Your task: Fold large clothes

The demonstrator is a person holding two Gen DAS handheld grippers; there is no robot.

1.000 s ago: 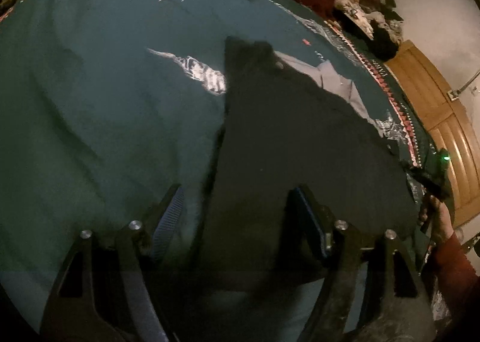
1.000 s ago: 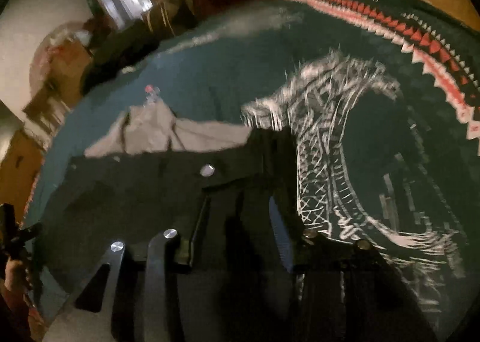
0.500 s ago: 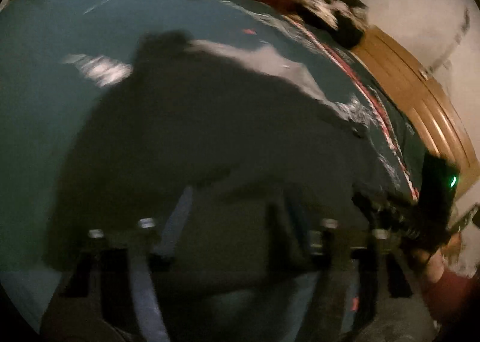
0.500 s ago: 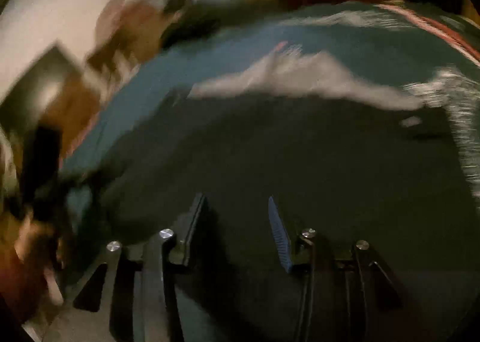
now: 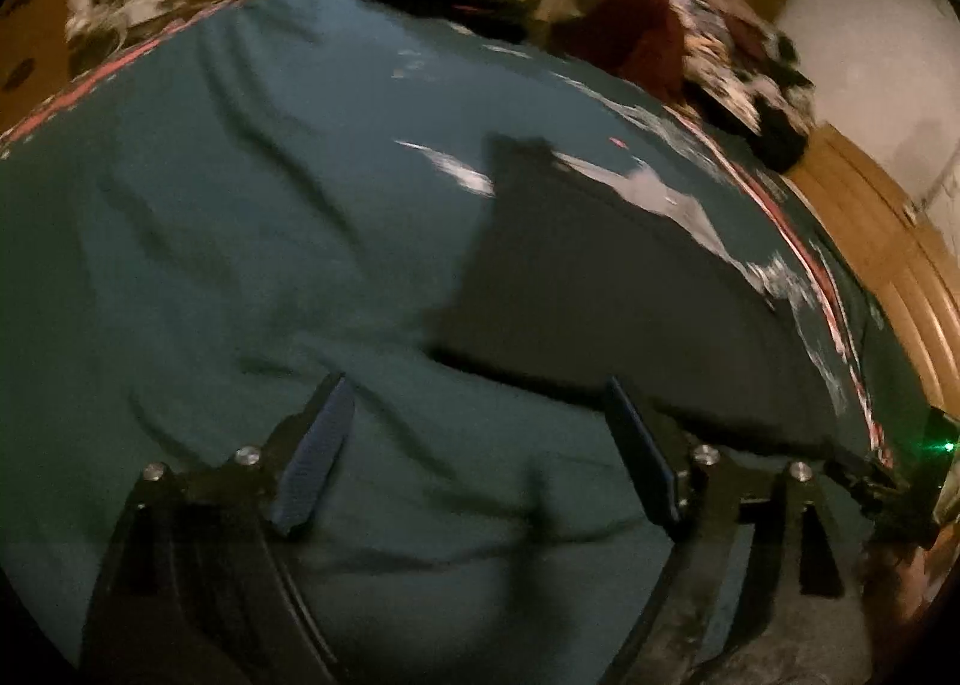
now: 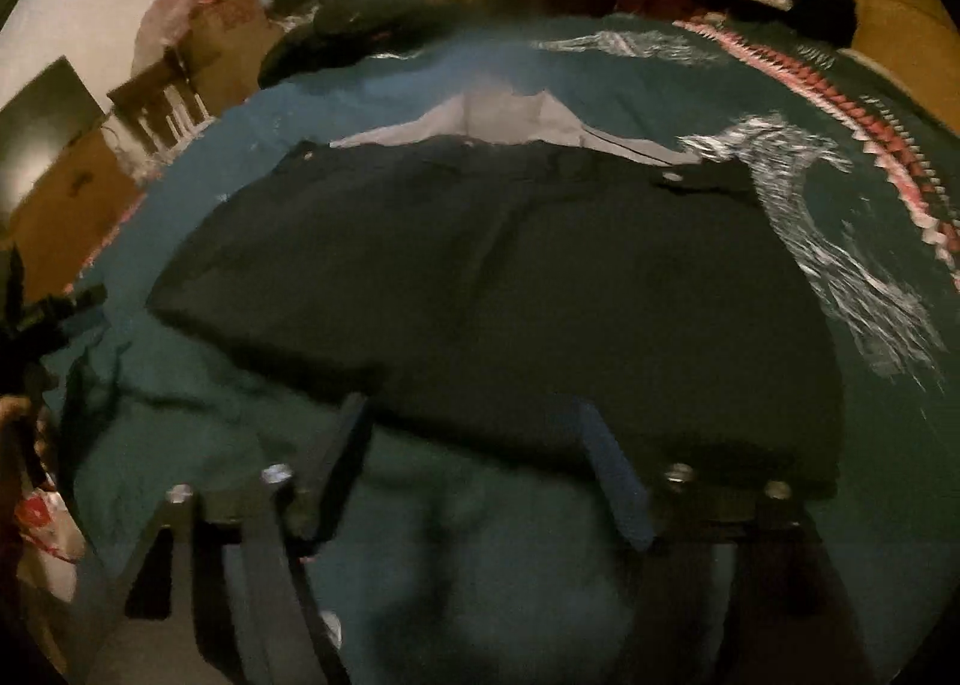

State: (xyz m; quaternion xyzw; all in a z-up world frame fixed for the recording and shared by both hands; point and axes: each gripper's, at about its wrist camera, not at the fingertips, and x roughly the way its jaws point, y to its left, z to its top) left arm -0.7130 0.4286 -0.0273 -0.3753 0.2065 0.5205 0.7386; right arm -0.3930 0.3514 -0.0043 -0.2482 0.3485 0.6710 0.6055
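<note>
Dark garment (image 6: 510, 289) lies just ahead of right gripper (image 6: 480, 445): soft, limp, prob. light; take it at near hem corners. Both grippers spread, jaws just opened, nothing between; left gripper (image 5: 474, 421) too.

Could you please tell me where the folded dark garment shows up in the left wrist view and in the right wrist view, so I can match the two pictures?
Left wrist view: the dark garment lies right of centre, above the right finger of the open left tool.
Right wrist view: it fills the middle, just beyond the open right tool.
Shared landmark: the light grey cloth at the garment's far edge.
</note>
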